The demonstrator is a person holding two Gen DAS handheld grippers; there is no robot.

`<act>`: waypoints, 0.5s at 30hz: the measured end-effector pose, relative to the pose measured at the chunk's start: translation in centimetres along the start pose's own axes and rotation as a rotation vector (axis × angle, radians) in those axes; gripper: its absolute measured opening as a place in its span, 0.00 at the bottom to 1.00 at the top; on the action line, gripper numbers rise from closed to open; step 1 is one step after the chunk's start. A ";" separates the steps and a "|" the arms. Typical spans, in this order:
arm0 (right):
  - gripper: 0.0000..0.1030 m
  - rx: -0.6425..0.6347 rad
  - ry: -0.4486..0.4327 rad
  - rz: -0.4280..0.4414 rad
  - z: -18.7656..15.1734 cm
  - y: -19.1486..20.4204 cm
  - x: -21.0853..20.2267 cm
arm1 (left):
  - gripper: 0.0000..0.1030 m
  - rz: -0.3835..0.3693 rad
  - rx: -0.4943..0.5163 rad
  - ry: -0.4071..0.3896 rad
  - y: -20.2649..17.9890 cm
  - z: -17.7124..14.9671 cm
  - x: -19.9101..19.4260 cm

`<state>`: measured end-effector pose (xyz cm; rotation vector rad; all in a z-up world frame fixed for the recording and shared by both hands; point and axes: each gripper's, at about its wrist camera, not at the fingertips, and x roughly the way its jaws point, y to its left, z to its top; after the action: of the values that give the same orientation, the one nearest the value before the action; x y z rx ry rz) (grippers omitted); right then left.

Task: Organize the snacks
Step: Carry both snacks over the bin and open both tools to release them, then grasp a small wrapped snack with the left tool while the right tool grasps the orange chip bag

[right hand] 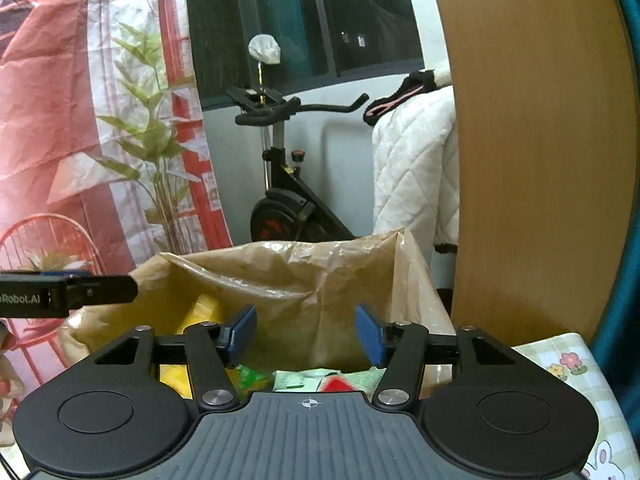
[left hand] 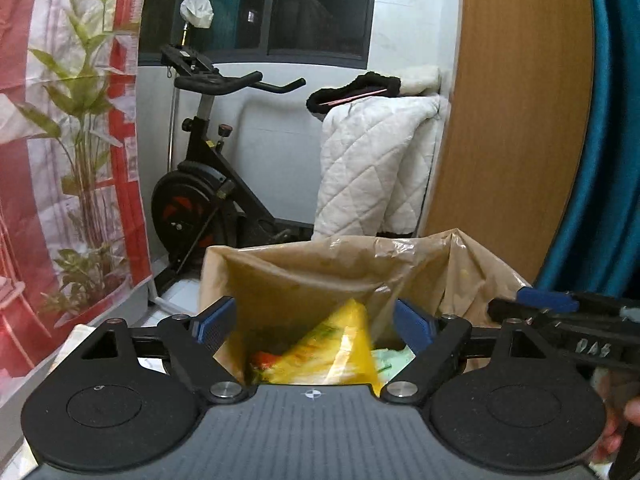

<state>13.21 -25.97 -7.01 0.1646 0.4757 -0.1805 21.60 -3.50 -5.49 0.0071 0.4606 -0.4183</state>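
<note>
1. The left tool (left hand: 314,322) hovers over the mouth of a brown plastic bag (left hand: 320,268), its blue pads spread wide with nothing gripped between them
2. The right tool (right hand: 306,334) stands over the same bag, jaws moderately wide and likewise empty
3. A yellow snack packet (left hand: 340,356) sits inside the bag, directly below and between the left tool's pads; it looks blurred, so I cannot tell whether it rests or falls
4. Beside it lie a pale green packet (right hand: 298,380) and something red (right hand: 340,383), both low in the bag
5. The yellow packet shows as a triangle, its narrow corner pointing up toward the bag's mouth and its wide end down; the long axis likely runs steeply, tilted rather than flat
6. It should be light, crinkly and slippery, with soft air-filled sides, so the upper corner or sealed edge seems the safest place to pinch, gently, to avoid crushing the contents
7. The bag is thin and floppy; its rim may fold inward if bumped
8. A flowered cloth (right hand: 560,364) covers the bench at the right
</note>
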 end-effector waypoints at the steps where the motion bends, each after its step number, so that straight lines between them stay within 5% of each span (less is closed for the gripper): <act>1: 0.51 0.007 -0.004 0.006 0.1 -0.1 -0.6 | 0.84 -0.001 0.004 -0.003 0.0 0.0 -0.8; 8: 0.51 0.032 -0.027 0.070 -0.7 0.6 -5.3 | 0.84 -0.052 0.001 -0.018 0.4 -1.9 -6.6; 15: 0.53 0.048 0.021 0.088 -5.0 1.2 -8.7 | 0.83 -0.074 -0.003 0.031 0.6 -6.6 -9.8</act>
<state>3.69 -22.62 -7.21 0.2342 0.4841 -0.1041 11.03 1.49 -7.24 -0.0061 0.4928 -0.4903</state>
